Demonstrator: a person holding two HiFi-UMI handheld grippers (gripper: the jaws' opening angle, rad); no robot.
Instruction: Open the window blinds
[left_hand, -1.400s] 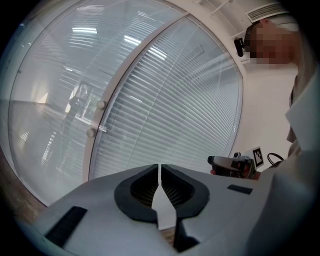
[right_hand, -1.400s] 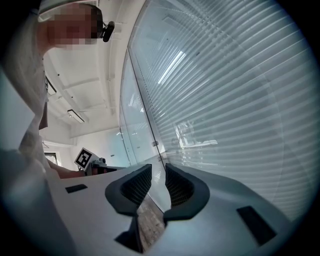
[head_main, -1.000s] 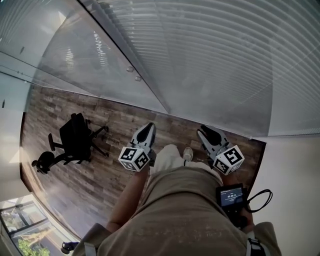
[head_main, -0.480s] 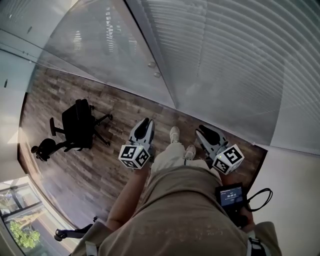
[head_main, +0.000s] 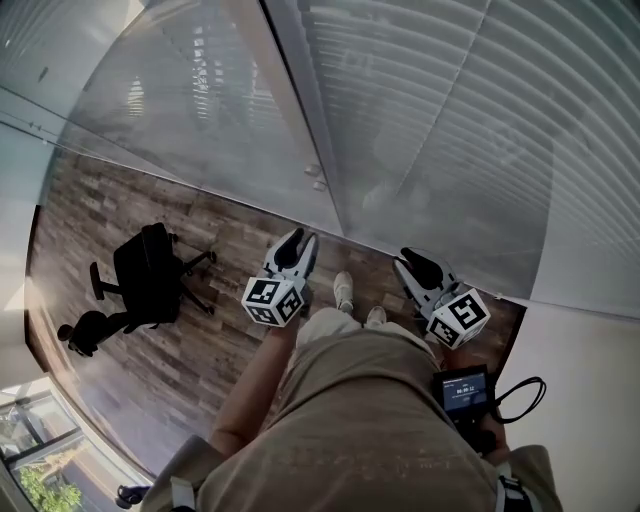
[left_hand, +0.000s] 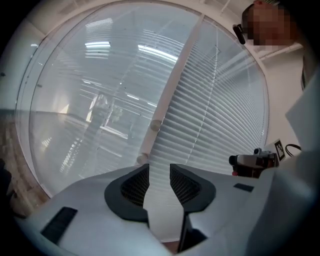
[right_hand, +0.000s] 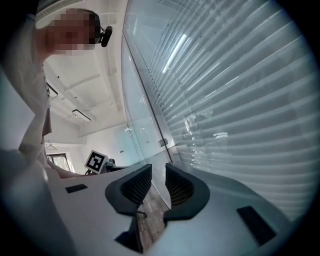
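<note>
The white slatted blinds (head_main: 450, 130) hang shut behind the glass, filling the upper right of the head view. They also fill the left gripper view (left_hand: 215, 115) and the right gripper view (right_hand: 240, 100). My left gripper (head_main: 298, 240) is held level in front of the blinds' left edge, short of the glass. Its jaws (left_hand: 159, 172) have just been opening and stand open with nothing between them. My right gripper (head_main: 408, 260) points at the blinds from the right. It is open too (right_hand: 158, 175) and holds nothing.
A pale upright frame (head_main: 310, 110) with two round fittings (head_main: 316, 178) divides the blinds from a bare glass wall (head_main: 180, 110). A black office chair (head_main: 148, 272) stands on the wooden floor (head_main: 150, 350) at the left. A white wall (head_main: 590, 390) closes the right side.
The person has stepped forward, carrying both grippers closer to the glass. The upright frame and chair have shifted in the head view. The left gripper's jaws look further apart.
</note>
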